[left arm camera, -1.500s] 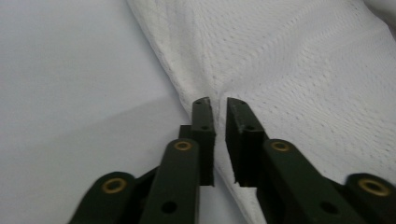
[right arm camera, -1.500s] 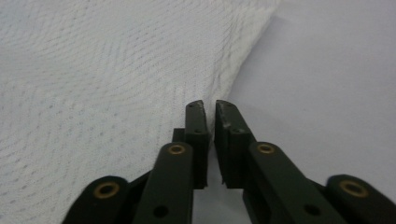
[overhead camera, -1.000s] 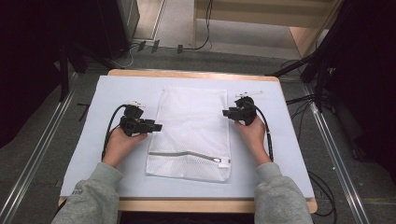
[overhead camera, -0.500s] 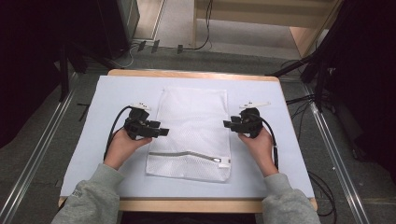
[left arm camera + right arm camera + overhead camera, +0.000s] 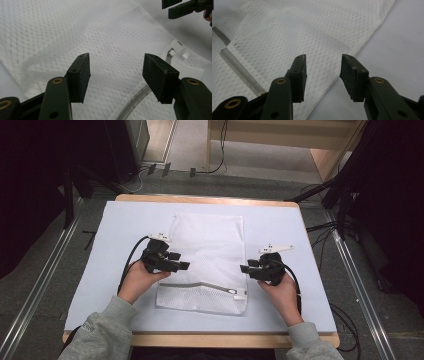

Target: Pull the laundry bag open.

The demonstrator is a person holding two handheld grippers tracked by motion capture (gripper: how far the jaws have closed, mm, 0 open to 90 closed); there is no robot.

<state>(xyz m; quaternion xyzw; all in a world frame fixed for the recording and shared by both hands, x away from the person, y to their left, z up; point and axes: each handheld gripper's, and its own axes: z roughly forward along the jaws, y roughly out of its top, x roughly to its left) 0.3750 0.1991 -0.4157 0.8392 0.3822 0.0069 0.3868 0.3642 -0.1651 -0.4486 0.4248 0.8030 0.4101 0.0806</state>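
The white mat (image 5: 100, 245) is bare at 9 o'clock and at 3 o'clock of the mesh bag (image 5: 207, 255), so a hand can slide there. At 12 o'clock a bare strip runs past the bag's top. The bag lies flat in the middle. Its zipper (image 5: 200, 285) sits near 6 o'clock. The left gripper (image 5: 172, 265) is over the bag's left edge, and the right gripper (image 5: 247, 268) is at its right edge.
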